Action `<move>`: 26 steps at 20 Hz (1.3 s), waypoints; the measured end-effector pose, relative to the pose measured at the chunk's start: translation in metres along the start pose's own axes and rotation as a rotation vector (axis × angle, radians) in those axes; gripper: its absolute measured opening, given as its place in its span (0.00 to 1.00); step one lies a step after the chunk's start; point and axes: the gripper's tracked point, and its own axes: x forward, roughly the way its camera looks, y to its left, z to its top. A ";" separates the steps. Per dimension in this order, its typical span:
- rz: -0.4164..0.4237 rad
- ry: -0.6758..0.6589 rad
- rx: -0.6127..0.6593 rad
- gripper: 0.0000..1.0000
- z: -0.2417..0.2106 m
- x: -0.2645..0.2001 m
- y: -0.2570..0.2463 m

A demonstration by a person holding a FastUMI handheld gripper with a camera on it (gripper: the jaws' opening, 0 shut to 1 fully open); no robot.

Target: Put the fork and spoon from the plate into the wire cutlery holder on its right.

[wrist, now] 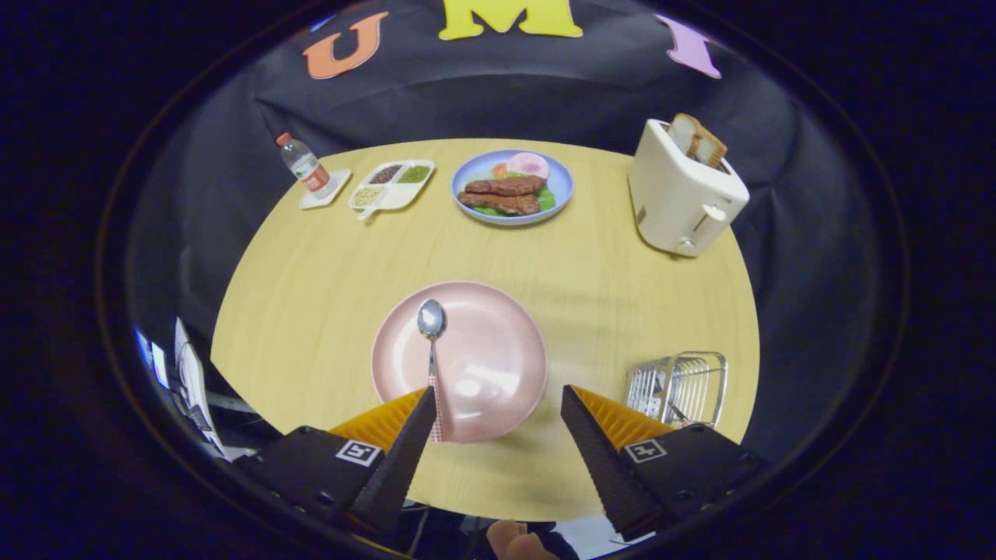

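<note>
A pink plate (498,342) sits on the round wooden table, just ahead of my fingers. A spoon (430,330) lies on the plate's left part, bowl pointing away, its checked handle reaching the near rim beside my left finger (416,424). The wire cutlery holder (678,386) stands to the plate's right, just beyond my right finger (583,424); a thin dark item shows inside it, too small to identify. My gripper (498,400) hovers above the plate's near edge, open wide, with nothing between the fingers.
A white toaster (685,194) with bread slices stands at the far right. A blue plate of food (512,187) sits at the far middle, a divided white tray (391,185) and a water bottle (305,167) at the far left. The table's near edge lies just under my fingers.
</note>
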 end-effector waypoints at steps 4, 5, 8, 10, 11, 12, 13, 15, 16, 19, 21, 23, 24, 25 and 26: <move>-0.008 -0.015 -0.006 0.97 -0.011 0.026 0.026; -0.007 -0.019 0.004 0.97 -0.014 0.033 0.032; -0.025 -0.030 0.026 0.97 -0.021 0.057 0.041; -0.003 -0.008 0.036 0.91 -0.030 0.071 0.055; -0.004 -0.002 0.036 0.89 -0.033 0.075 0.059; -0.009 -0.002 0.034 0.85 -0.034 0.080 0.062; -0.017 -0.003 0.033 0.81 -0.035 0.085 0.065; -0.031 -0.002 0.047 0.80 -0.037 0.093 0.070; -0.035 -0.001 0.052 0.73 -0.037 0.096 0.072; -0.052 0.019 0.096 0.62 -0.041 0.102 0.076; -0.076 0.022 0.138 0.45 -0.043 0.104 0.071; -0.057 0.036 0.145 0.35 -0.045 0.108 0.076; -0.048 0.036 0.143 0.38 -0.045 0.108 0.077; -0.054 0.024 0.136 0.39 -0.042 0.110 0.076; -0.071 0.024 0.138 0.31 -0.043 0.097 0.072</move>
